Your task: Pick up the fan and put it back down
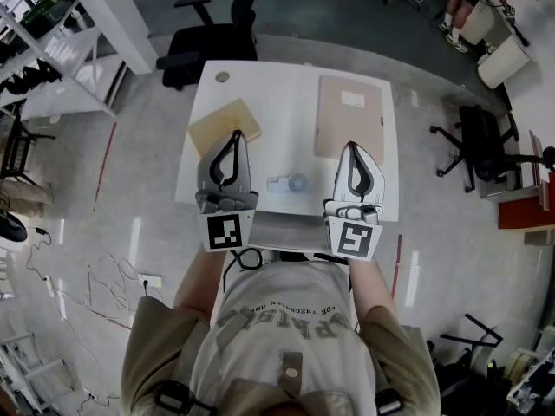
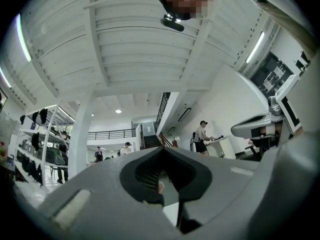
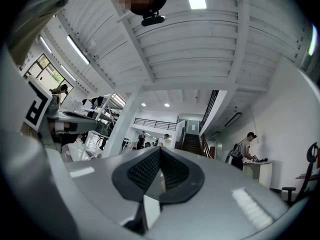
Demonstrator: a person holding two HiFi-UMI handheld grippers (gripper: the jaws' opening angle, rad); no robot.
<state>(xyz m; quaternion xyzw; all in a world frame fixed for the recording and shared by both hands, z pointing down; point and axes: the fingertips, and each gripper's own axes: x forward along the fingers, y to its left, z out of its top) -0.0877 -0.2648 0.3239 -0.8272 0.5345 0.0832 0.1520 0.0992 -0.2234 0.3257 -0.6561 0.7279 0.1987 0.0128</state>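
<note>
A small pale blue fan lies on the white table, near its front and between my two grippers. In the head view, my left gripper is held above the table to the left of the fan, its jaws shut with nothing in them. To the right of the fan, my right gripper is also shut and empty. Neither touches the fan. In the two gripper views, the left gripper and right gripper tilt upward at the ceiling and the hall, so the fan is hidden there.
A tan slab lies at the table's left and a brown flat folder at its right. A grey flat object sits at the front edge. A black office chair stands behind the table, white shelving to the left.
</note>
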